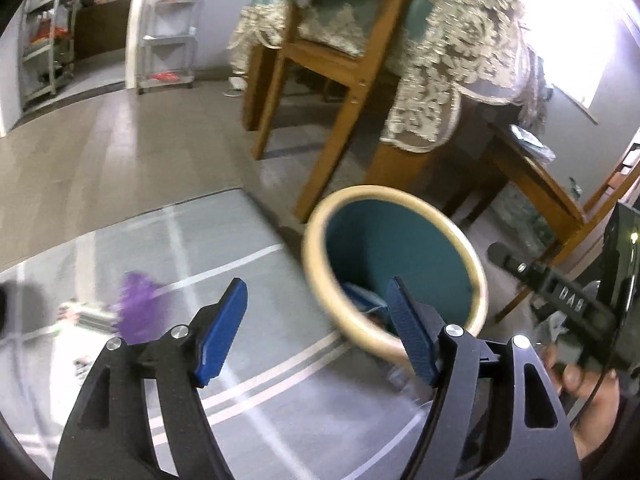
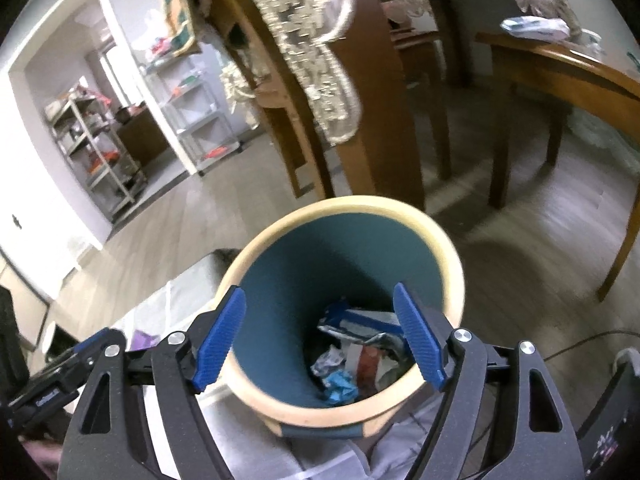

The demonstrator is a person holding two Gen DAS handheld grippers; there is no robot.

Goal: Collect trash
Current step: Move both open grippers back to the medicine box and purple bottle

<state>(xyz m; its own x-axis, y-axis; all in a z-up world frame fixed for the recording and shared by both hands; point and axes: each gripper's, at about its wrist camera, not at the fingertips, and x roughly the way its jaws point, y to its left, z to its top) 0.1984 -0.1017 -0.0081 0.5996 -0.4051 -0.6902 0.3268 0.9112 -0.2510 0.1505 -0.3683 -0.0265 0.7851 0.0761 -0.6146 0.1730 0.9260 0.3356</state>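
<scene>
A round bin (image 1: 394, 194) with a cream rim and a teal inside stands on the floor. In the right wrist view the bin (image 2: 340, 205) holds crumpled wrappers and paper (image 2: 352, 356). My right gripper (image 2: 320, 292) hangs open just above the bin's mouth, with nothing between its blue pads. My left gripper (image 1: 316, 292) is open and empty too, to the left of the bin and over a grey mat (image 1: 240, 360). A crumpled purple piece (image 1: 138, 308) lies on the mat to the left, with more blurred litter (image 1: 88, 316) beside it.
Wooden chair legs (image 1: 320, 168) and a table with a lace cloth (image 1: 448, 64) stand right behind the bin. A low wooden bench (image 2: 560, 68) is at the right. Metal shelving (image 1: 172, 28) lines the far wall by a doorway. A hand (image 1: 588, 396) holds the right tool's black housing (image 1: 576, 304).
</scene>
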